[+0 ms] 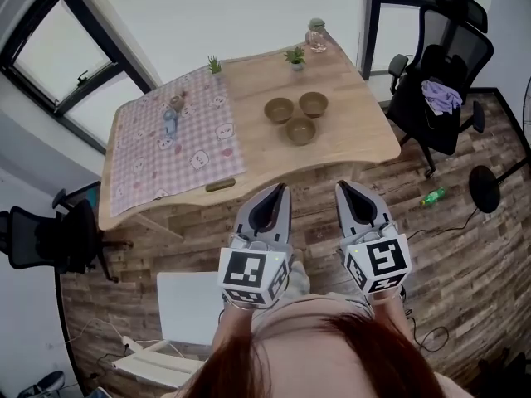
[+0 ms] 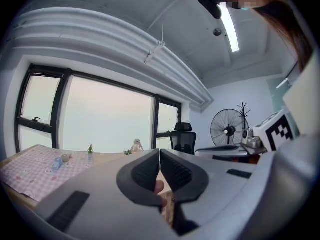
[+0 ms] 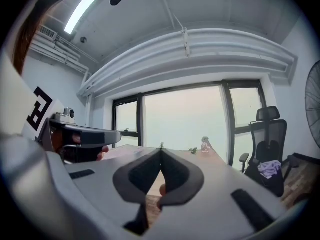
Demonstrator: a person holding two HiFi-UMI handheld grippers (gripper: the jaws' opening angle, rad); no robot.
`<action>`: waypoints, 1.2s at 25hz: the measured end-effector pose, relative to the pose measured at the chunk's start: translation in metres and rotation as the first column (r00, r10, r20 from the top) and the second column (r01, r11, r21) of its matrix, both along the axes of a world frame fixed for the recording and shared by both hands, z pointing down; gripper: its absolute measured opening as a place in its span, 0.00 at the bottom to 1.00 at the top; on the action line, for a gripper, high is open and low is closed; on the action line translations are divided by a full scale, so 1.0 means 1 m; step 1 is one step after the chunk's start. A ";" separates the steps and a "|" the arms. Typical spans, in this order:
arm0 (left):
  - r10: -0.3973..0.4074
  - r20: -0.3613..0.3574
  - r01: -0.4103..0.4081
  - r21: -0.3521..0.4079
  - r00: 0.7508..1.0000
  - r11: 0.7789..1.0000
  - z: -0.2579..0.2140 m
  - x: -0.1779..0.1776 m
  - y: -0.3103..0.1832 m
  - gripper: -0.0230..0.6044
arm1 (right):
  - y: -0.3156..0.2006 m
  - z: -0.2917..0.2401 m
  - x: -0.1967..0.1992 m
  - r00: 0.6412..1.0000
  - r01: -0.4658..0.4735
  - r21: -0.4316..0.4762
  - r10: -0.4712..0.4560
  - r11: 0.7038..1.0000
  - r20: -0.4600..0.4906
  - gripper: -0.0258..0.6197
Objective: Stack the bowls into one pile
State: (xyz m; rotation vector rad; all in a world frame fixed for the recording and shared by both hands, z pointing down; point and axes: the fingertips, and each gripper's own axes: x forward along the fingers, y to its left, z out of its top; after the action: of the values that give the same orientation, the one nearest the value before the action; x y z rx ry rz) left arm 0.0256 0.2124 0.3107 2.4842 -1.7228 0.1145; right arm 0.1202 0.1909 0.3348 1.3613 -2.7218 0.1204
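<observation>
Three bowls (image 1: 300, 130) sit unstacked in a close cluster on the bench (image 1: 357, 135), at 12 o'clock from both grippers. Left gripper (image 1: 280, 191), right gripper (image 1: 345, 187): jaws pressed together, empty, short of the bench's near edge.

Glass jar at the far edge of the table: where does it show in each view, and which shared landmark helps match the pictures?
Head view: the glass jar is near the top, right of centre, at the far edge of the wooden table.
Left gripper view: the glass jar is small, left of centre, against the window.
Right gripper view: the glass jar is small, right of centre.
Shared landmark: the small potted plant, just left of the jar in every view.
</observation>
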 end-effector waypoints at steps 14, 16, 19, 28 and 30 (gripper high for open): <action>0.076 -0.014 -0.076 -0.006 0.997 0.997 0.000 -0.050 -0.083 0.05 | -0.081 0.001 -0.053 0.998 -0.052 -0.016 0.051 0.999 -0.046 0.04; 0.084 -0.011 -0.084 -0.008 0.996 0.996 0.002 -0.057 -0.093 0.05 | -0.090 0.001 -0.060 0.997 -0.065 -0.016 0.064 0.998 -0.051 0.04; 0.104 -0.017 -0.104 -0.009 0.994 0.994 0.001 -0.068 -0.106 0.05 | -0.103 0.001 -0.069 0.995 -0.085 -0.017 0.084 0.996 -0.058 0.04; 0.180 -0.012 -0.181 -0.008 0.984 0.984 0.006 -0.078 -0.130 0.05 | -0.125 0.010 -0.086 0.986 -0.122 -0.035 0.117 0.992 -0.119 0.04; 0.190 -0.014 -0.191 -0.014 0.982 0.982 0.009 -0.078 -0.134 0.05 | -0.130 0.013 -0.087 0.984 -0.126 -0.040 0.120 0.991 -0.132 0.04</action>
State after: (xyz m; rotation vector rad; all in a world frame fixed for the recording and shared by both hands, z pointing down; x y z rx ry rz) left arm -0.0524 0.0788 0.3199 2.6271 -1.4696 0.1276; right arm 0.0334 0.0610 0.3483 1.4696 -2.5141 0.1019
